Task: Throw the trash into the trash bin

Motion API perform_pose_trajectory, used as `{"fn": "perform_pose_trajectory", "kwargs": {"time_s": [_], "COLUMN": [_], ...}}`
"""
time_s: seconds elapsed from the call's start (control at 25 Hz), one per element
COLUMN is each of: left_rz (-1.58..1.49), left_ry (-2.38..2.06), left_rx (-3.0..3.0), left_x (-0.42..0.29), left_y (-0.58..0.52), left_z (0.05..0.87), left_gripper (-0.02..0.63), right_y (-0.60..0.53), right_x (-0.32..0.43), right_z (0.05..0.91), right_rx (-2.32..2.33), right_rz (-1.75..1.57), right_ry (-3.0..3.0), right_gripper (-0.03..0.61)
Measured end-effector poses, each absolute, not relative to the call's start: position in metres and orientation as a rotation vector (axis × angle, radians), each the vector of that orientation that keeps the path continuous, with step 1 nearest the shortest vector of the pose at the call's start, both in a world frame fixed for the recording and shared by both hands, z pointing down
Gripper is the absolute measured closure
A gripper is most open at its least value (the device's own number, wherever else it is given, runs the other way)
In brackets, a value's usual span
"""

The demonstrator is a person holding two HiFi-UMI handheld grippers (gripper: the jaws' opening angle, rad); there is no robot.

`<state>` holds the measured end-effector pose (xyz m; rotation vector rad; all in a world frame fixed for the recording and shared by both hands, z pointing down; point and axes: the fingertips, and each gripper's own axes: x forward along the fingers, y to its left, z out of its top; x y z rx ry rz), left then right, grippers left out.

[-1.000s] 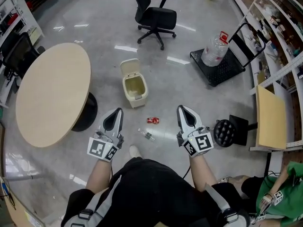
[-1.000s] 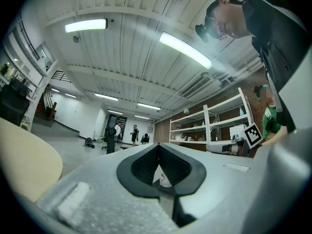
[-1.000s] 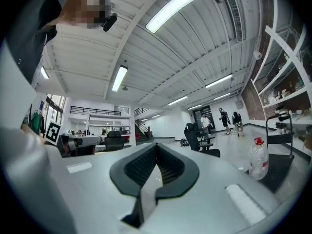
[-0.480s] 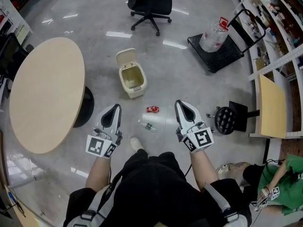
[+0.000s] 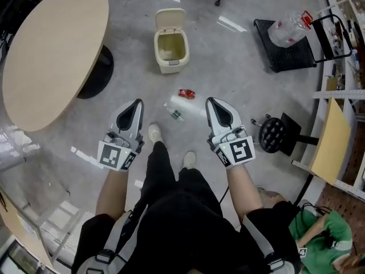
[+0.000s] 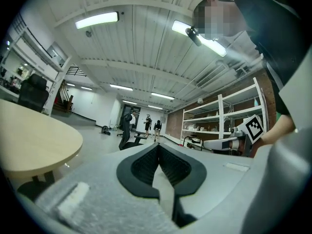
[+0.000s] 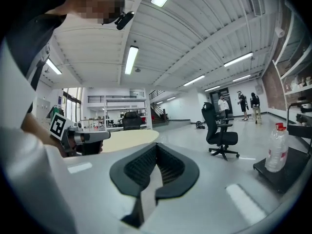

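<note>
A cream trash bin [image 5: 171,49] stands on the grey floor with its lid flipped up. On the floor nearer me lie a crushed red can [image 5: 186,93] and a clear plastic bottle [image 5: 174,111]. My left gripper [image 5: 138,102] hangs left of the bottle and my right gripper [image 5: 210,101] right of it, both above the floor and apart from the trash. Each is shut with nothing between its jaws. In the left gripper view the left gripper [image 6: 158,146] points level into the room, as does the right gripper [image 7: 156,145] in the right gripper view. Neither view shows the trash.
A round wooden table [image 5: 51,50] stands at the left. A black cart [image 5: 285,53] carrying a water jug [image 5: 290,27] is at the upper right, a black stool [image 5: 272,135] close to my right gripper. Shelving lines the right edge. A person in green [image 5: 316,236] crouches at lower right.
Both grippers have sunk toward the floor. The view has swung further down, so the bin, can and bottle now sit higher in the picture, with the bottle between the gripper tips.
</note>
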<state>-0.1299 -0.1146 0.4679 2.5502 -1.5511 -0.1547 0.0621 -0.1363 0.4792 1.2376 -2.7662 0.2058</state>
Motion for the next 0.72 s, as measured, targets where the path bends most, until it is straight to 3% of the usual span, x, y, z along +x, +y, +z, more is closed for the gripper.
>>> {"fn": "perform_pose_trajectory", "kwargs": {"time_s": [0.4,0.72], "left_rz": [-0.060,0.010], "left_ry": [-1.576,-1.491], "left_rx": [2.402,2.462], "left_x": [-0.115,-0.094], "left_y": [-0.061,-0.080], "left_z": [0.548,0.585], "left_gripper": [0.611,0.611], "right_y": [-0.098,-0.101], "right_x": [0.067,0.067], "right_z": [0.568,0.632], "right_rx": [1.063,0.985], "right_rz": [0.341,0.420], "right_ry": [-2.694,-2.627], "right_gripper": [0.572,0.572]}}
